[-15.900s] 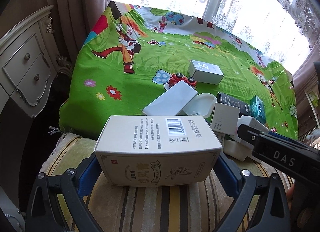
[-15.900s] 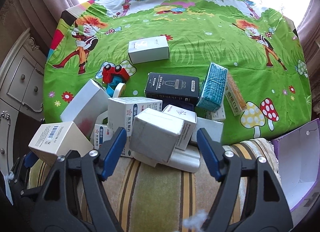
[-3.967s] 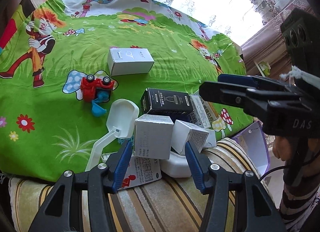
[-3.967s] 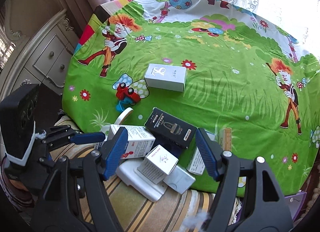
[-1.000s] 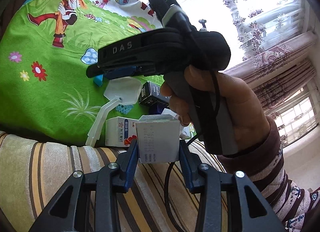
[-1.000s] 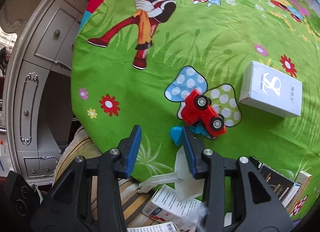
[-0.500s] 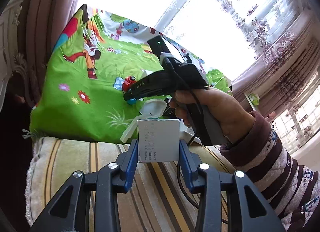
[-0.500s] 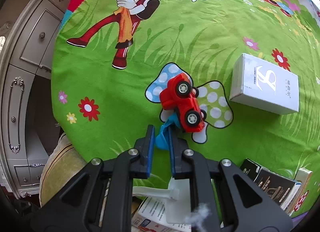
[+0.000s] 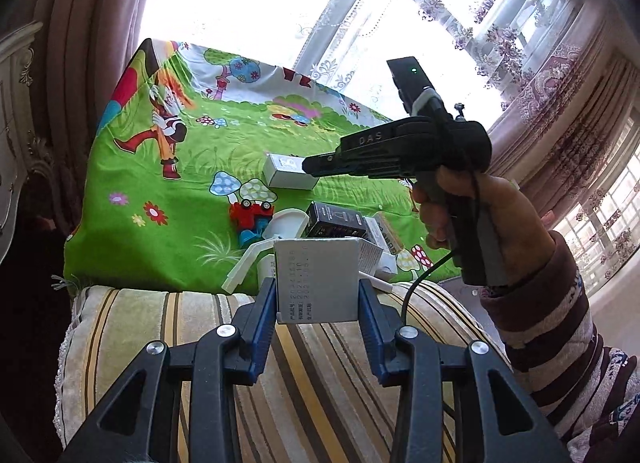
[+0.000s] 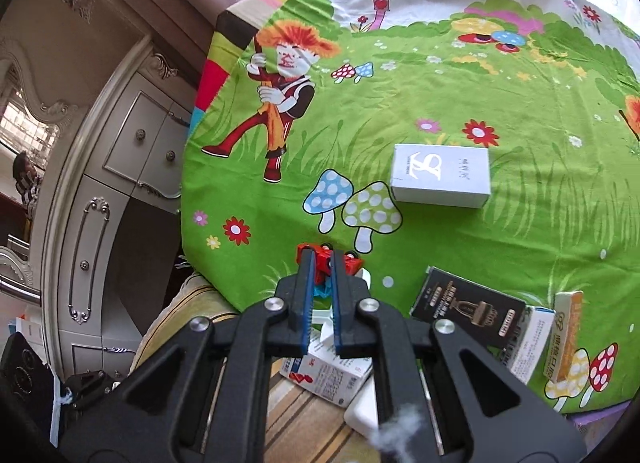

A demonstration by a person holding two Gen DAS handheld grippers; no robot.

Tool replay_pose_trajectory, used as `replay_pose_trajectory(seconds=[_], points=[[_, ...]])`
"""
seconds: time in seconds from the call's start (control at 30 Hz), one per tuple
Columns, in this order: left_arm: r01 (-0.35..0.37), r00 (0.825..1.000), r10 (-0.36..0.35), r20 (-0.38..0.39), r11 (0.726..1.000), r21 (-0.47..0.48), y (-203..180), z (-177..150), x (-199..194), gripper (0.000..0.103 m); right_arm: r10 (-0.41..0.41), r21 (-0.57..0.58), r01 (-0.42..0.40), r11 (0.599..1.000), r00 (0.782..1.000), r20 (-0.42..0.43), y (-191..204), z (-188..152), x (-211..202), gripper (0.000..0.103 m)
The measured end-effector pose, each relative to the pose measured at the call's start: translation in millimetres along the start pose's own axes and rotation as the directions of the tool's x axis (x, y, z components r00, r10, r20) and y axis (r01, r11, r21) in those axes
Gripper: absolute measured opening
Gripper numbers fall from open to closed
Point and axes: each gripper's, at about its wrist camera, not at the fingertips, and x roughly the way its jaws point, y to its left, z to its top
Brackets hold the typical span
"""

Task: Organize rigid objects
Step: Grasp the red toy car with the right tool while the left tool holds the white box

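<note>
A green cartoon-print cloth (image 10: 480,103) covers the bed under a bright window. The left hand-held gripper (image 9: 318,291) pinches a grey box (image 9: 316,279) above the striped cushion (image 9: 312,383). The right hand-held gripper (image 10: 322,267), jaws pressed together, pinches the red toy car (image 10: 326,259); a white box (image 10: 440,175) lies beyond.

The left wrist camera sits low over the striped cushion (image 9: 320,383) at the bed's near edge, facing across the green cartoon sheet (image 9: 192,183) toward the window (image 9: 280,3). The right wrist camera looks steeply down from nearer the bed's left edge, with the white cabinet (image 10: 120,183) alongside. Both views share the red toy car (image 9: 250,212) (image 10: 352,261), the white box (image 9: 289,175) (image 10: 440,175) and the black box (image 9: 338,223) (image 10: 468,309).
</note>
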Motion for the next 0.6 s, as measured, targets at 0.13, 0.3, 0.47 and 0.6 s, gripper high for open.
replay_pose_trajectory(seconds=[0.13,0.3,0.47,0.6], points=[[-0.070,0.997,0.069,0.017,0.996,0.062,-14,-4,-2,0.041,0.003,-0.030,-0.005,1.000,0.999,-0.044,5,-11,-1,0.014],[-0.077,0.997,0.074,0.022,0.972,0.221,-55,-14,-5,0.041,-0.146,-0.170,0.132,0.976,0.987,-0.073,25,-4,43,0.080],[-0.034,0.999,0.035,-0.004,0.981,0.189,-59,-19,-6,0.041,-0.201,-0.215,0.154,0.964,0.955,-0.218,41,6,105,0.083],[-0.039,0.999,0.041,-0.009,0.986,0.162,-53,-19,-7,0.040,-0.251,-0.263,0.189,0.946,0.942,-0.225,40,9,131,0.043]])
